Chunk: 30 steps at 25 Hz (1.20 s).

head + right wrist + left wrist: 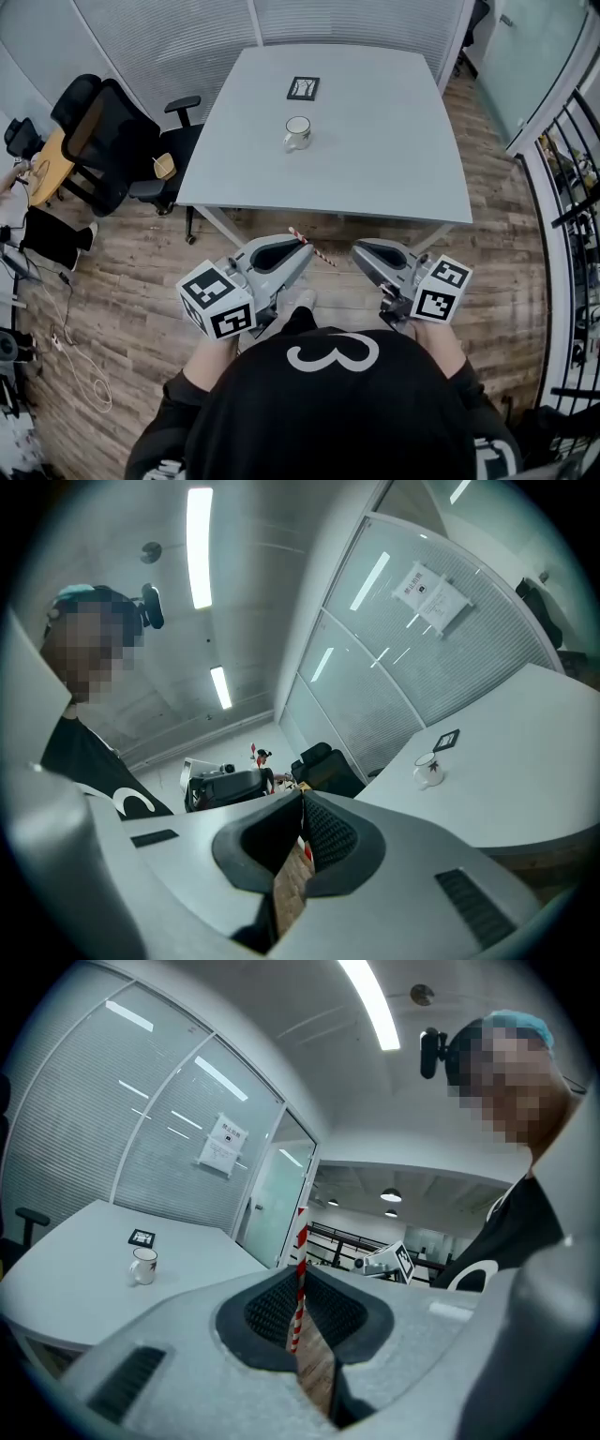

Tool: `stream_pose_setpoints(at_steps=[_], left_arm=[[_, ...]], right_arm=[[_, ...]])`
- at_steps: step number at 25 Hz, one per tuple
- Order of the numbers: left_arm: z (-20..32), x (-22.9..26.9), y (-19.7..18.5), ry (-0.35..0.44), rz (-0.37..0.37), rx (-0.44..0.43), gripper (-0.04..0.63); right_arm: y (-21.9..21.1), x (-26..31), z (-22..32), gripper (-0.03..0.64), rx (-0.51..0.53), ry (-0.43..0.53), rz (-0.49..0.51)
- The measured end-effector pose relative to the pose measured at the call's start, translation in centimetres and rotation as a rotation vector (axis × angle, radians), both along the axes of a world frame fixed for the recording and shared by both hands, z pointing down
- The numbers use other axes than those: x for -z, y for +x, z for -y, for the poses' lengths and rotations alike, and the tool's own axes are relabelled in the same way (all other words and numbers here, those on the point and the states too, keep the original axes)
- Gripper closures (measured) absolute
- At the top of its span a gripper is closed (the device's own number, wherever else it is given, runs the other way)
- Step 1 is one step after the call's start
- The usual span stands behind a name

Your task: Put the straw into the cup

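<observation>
A white cup point(297, 132) stands near the middle of the grey table point(394, 159); it also shows in the left gripper view as the cup point(143, 1266) and in the right gripper view as the cup point(429, 769). My left gripper point(305, 246) is off the table's near edge, over the wooden floor, shut on a red-and-white striped straw point(319, 251). The straw point(301, 1241) stands upright between the pads and sticks out past the tips. My right gripper point(359, 248) is beside it, jaw tips together, with nothing held.
A black-framed marker card point(303, 88) lies on the table beyond the cup. Black office chairs point(112, 141) stand at the table's left side. A dark railing point(572, 206) runs along the right. Glass partition walls close the far side.
</observation>
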<state>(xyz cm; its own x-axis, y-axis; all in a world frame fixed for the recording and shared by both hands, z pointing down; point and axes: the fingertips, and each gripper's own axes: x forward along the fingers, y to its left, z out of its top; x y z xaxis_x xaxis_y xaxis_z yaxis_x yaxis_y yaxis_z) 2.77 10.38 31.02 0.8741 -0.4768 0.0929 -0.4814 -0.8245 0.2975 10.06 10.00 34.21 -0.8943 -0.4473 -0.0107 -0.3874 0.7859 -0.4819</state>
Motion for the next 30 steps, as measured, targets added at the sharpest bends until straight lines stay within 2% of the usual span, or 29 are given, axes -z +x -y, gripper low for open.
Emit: stream_pose_setpoints(at_steps=[8,19,30], left_arm=[[8.5,-1.6,-2.6,-0.064,-0.002,-0.056,0.560],[18.7,-3.0,-6.1,-0.101,0.005,-0.139,0.560],[22.8,-4.4,-6.8,-0.095,0.043,-0.192,0.560]], right_arm=[[-2.2,-1.1,7.9,0.602,-0.072,-0.056,-0.008],[-5.8,-2.7,17.5,0.601,-0.153,-0.117,-0.045],[-7.1,-3.2,21.5,0.602,-0.207,-0.119,-0.043]])
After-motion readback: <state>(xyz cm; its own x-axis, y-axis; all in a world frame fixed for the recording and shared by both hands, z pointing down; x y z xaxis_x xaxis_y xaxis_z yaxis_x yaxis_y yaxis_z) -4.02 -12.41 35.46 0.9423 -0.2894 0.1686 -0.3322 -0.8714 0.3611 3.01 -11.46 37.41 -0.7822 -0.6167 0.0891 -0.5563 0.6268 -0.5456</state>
